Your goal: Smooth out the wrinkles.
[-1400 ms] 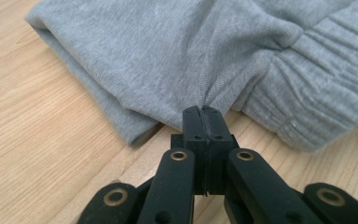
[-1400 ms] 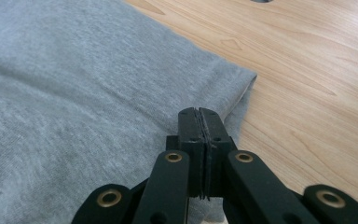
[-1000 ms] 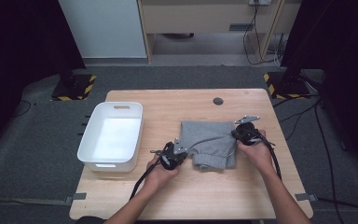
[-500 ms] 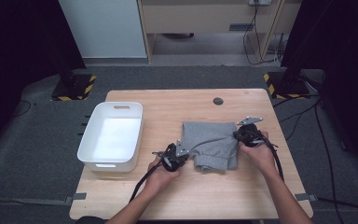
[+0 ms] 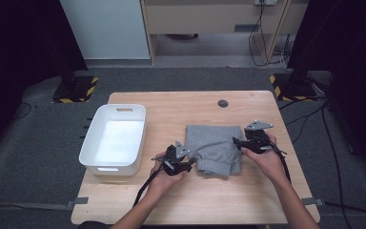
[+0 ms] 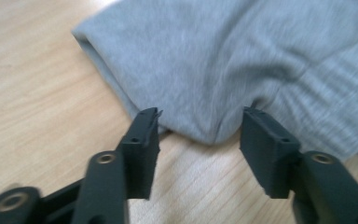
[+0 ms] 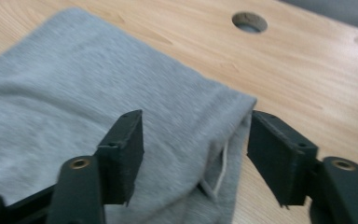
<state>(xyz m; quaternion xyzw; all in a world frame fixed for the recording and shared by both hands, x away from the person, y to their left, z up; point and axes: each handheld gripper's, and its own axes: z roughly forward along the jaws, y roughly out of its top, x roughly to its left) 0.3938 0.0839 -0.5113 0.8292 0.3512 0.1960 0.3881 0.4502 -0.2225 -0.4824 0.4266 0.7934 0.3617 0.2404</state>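
A folded grey garment [image 5: 214, 148] lies flat on the wooden table [image 5: 209, 200], right of centre. My left gripper [image 5: 188, 161] sits at its near-left edge. In the left gripper view the jaws of my left gripper [image 6: 200, 116] stand apart with a fold of the garment [image 6: 223, 60] between them, and the pads are clear of it. My right gripper [image 5: 238, 142] is at the garment's right edge. There its jaws [image 7: 196, 119] straddle a corner of the garment [image 7: 98, 84] where a white drawstring [image 7: 219, 172] shows, without pressing on it. Both pairs of jaws have just been opening.
An empty white bin [image 5: 88, 143] stands at the table's left side. A round cable hole [image 5: 223, 103] is in the table top behind the garment. A black cable [image 5: 145, 188] trails from the left gripper toward the front edge.
In the high view both hands stay at the garment's edges and the garment lies as before.
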